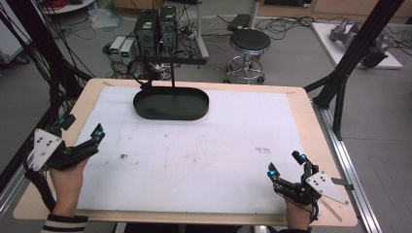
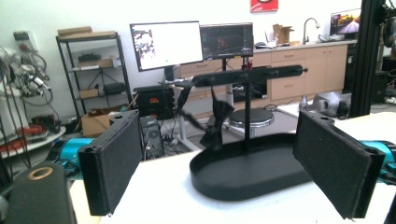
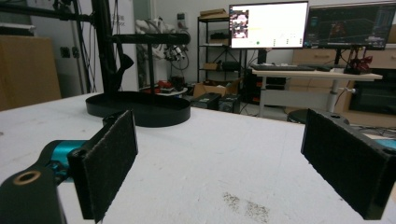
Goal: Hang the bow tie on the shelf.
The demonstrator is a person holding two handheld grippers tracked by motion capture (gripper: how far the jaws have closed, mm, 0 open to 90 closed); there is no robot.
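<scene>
Down at the near corners of the table [image 1: 301, 111], two hands each hold one gripper. The left hand [image 1: 65, 187] has a striped sleeve and holds the left gripper [image 1: 82, 133] low by the left edge, pointing up and to the right. Its two black jaws stand wide apart with nothing between them. The right hand [image 1: 297, 213] holds the right gripper [image 1: 286, 165] near the right front corner, pointing up and a little left. Its jaws are spread wide too and hold nothing. Far from both grippers, at the back middle of the white table top, sits one black oval tray [image 1: 171, 103]. One thin post stands up from the tray with one bar [image 1: 167, 60] across its top. In the left gripper view, one small dark bow [image 2: 215, 122] hangs from the bar, above the tray. Past the table there is one round stool [image 1: 249, 41] on the floor, and two computer screens [image 2: 166, 44] glow in the room.
</scene>
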